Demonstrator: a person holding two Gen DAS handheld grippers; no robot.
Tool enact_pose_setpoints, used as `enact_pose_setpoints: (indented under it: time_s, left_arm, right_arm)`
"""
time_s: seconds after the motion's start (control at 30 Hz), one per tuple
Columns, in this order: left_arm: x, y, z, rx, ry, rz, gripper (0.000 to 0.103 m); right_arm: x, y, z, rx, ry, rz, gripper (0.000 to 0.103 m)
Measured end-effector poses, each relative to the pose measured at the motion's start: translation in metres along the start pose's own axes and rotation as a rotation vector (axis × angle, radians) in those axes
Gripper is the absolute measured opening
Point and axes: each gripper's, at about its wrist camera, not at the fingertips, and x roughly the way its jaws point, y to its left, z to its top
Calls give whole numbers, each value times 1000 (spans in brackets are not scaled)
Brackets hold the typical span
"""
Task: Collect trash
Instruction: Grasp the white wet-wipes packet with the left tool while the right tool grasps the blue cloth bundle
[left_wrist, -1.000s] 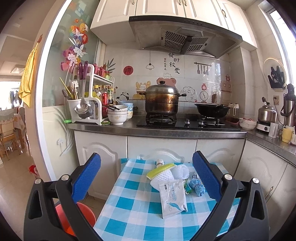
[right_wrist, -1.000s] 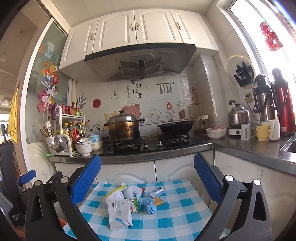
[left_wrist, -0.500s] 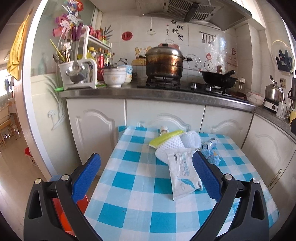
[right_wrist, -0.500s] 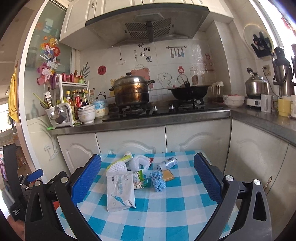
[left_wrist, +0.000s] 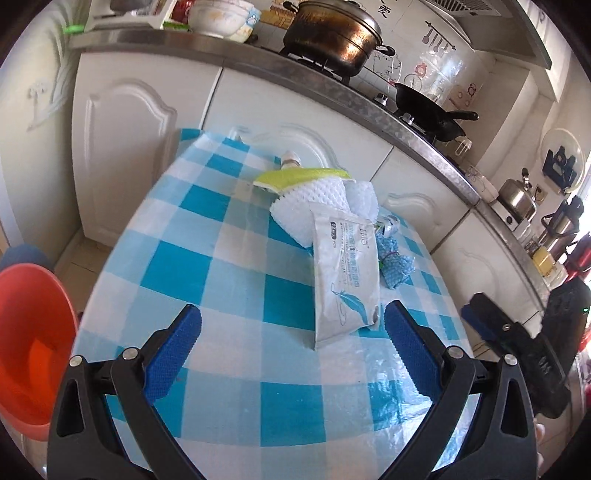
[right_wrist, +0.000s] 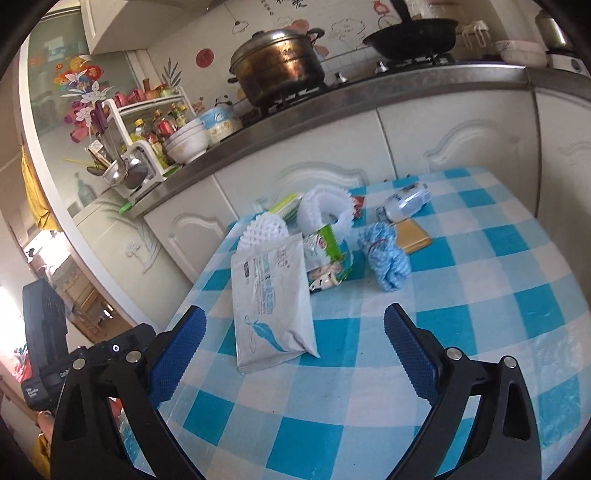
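Observation:
A small table with a blue-and-white checked cloth carries a heap of trash. A grey wipes packet lies nearest, partly over white foam fruit nets. Beside these are a yellow-green wrapper, a green snack wrapper, a crumpled blue net, a small bottle and a yellow card. My left gripper hovers open over the table's near side, left of the packet. My right gripper is open, with the packet's near end between its fingers.
An orange bin stands on the floor left of the table. White cabinets and a countertop with a large pot, a wok, bowls and a utensil rack lie behind the table.
Both grippers have tilted downward and moved closer to the table; the trash heap now fills more of each view. The trash has not moved.

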Motion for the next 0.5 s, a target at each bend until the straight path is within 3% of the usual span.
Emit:
enact_pose_setpoints:
  time_s: [0.1, 0.23, 0.37, 0.47, 0.5]
  left_arm:
    - [14, -3, 1, -13, 23, -43, 100]
    - [34, -16, 6, 15, 40, -126, 100]
    - [58, -31, 11, 36, 79, -131, 100]
    - [78, -46, 13, 66, 113, -88, 100]
    - [83, -50, 13, 79, 116, -86, 100]
  right_arm:
    - [18, -12, 1, 45, 47, 26, 85]
    - [33, -37, 12, 94, 73, -48, 85]
    - [47, -56, 28, 86, 76, -109, 85]
    - [63, -69, 38, 109, 108, -100, 85]
    - [69, -73, 40, 130, 120, -87, 79]
